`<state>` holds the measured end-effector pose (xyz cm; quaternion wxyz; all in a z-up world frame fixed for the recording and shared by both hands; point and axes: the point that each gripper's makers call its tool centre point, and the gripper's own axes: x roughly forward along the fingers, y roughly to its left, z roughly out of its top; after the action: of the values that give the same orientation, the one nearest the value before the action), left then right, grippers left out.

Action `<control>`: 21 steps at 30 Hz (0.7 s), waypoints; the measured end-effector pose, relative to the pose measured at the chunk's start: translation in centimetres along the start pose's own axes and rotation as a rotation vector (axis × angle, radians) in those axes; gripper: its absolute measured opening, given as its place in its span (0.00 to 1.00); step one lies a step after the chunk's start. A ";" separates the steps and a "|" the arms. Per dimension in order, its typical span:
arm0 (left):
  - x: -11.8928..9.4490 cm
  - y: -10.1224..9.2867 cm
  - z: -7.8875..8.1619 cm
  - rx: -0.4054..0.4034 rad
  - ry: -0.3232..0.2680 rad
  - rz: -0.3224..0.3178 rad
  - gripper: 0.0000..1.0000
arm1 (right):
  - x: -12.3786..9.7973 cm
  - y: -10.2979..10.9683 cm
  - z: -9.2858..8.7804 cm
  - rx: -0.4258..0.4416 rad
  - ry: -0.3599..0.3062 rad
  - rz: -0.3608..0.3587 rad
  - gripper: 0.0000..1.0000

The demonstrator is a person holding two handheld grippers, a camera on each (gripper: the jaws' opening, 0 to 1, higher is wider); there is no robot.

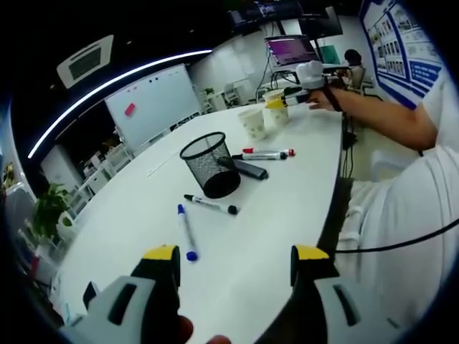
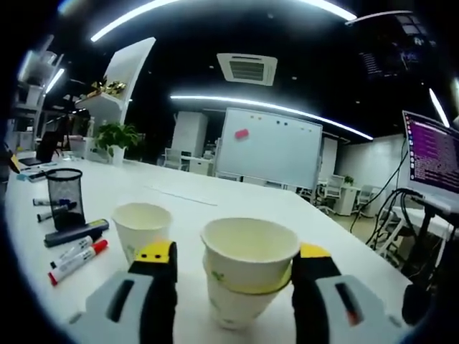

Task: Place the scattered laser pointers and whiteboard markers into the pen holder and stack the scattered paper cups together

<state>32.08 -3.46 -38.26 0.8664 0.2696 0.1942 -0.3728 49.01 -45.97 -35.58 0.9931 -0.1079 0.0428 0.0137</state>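
Observation:
A black mesh pen holder stands mid-table. Near it lie a black marker, a blue marker, a red and a black marker, and a black laser pointer. My left gripper hovers open over the near table with nothing between its jaws. Farther off, a person's hand holds my right gripper by the paper cups. In the right gripper view, two nested cups stand between the jaws of my open right gripper. A single cup stands to their left. The pen holder and markers lie beyond it.
The white table's edge curves along the right, beside the person's sleeve and a black cable. An open laptop sits past the cups. A whiteboard and a potted plant stand beyond the table.

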 end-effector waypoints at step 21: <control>0.3 0.1 0.0 0.004 0.000 0.004 0.63 | -0.2 -0.4 0.5 -0.032 -0.011 -0.026 0.66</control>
<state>32.36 -3.54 -38.34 0.8665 0.2716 0.1932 -0.3716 48.88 -46.25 -35.04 0.9916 -0.1241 0.0355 0.0022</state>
